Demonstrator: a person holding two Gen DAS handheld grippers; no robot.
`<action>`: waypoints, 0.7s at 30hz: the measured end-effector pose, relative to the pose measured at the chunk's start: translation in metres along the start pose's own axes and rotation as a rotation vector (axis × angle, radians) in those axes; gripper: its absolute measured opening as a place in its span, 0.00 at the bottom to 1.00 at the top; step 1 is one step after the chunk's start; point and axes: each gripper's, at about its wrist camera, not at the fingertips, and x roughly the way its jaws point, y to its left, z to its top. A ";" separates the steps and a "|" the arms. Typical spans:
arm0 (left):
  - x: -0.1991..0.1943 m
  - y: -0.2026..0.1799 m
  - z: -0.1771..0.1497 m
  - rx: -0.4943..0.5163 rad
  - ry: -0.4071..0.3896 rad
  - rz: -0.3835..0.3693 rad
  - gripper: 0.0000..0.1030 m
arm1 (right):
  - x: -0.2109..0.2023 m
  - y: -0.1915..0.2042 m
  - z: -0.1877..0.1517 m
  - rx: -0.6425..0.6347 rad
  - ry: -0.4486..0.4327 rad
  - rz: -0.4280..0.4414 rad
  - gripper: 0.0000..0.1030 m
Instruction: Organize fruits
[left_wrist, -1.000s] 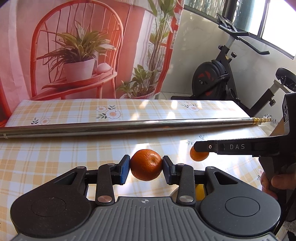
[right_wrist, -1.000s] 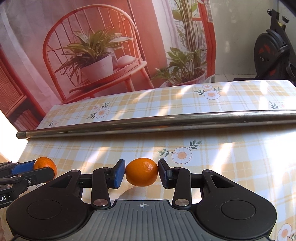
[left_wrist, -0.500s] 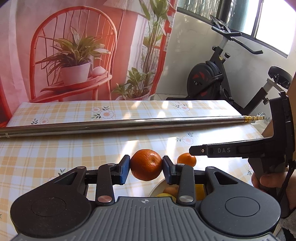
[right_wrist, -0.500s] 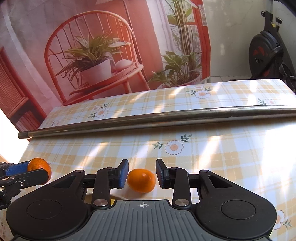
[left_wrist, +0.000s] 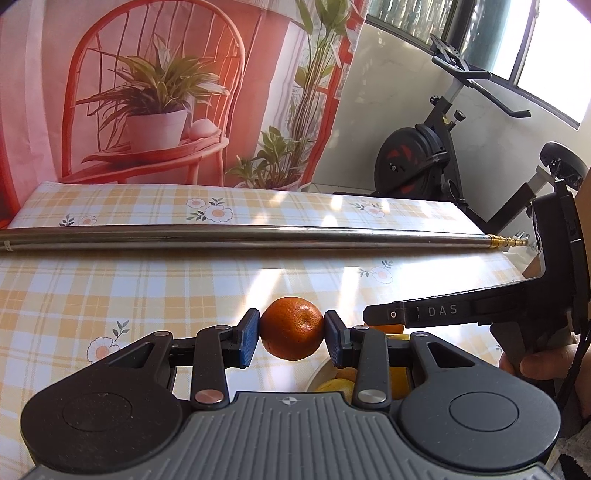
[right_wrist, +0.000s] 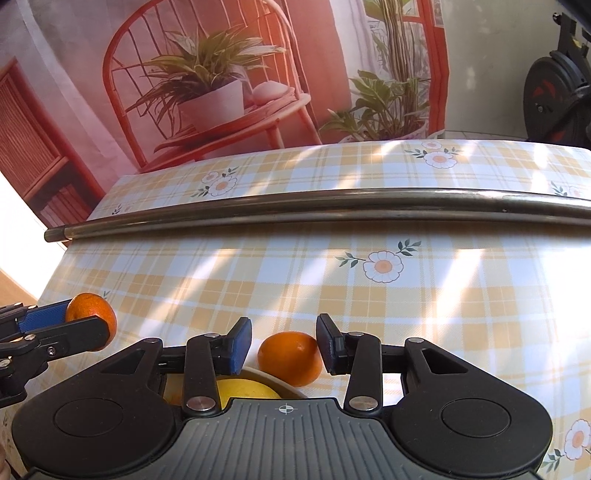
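Right gripper (left_wrist: 373, 316) lettered "DAS", jaws just opened, small orange (right_wrist: 290, 357) loose between, left gripper (left_wrist: 291, 338) angled downward, grasping mandarin (left_wrist: 291, 333).

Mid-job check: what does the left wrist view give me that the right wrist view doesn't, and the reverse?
Left wrist only: the gold tip of the rod, the bike handlebars, and the hand holding the right claw.
Right wrist only: the right claw's jaws have just been opening. The second orange sits loose between them, clear of the left pad.
Both: the left claw shut on the first orange, yellow fruit in the bowl, the checked tablecloth and the printed backdrop.
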 end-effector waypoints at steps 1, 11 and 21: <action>0.001 0.001 -0.001 -0.006 0.002 -0.002 0.39 | 0.001 0.000 0.001 0.013 0.011 -0.007 0.36; 0.005 0.007 -0.010 -0.034 0.024 -0.010 0.39 | 0.009 -0.020 -0.003 0.205 0.086 0.045 0.36; -0.011 -0.003 -0.009 -0.025 0.014 -0.031 0.39 | -0.011 -0.019 -0.008 0.188 -0.002 0.030 0.34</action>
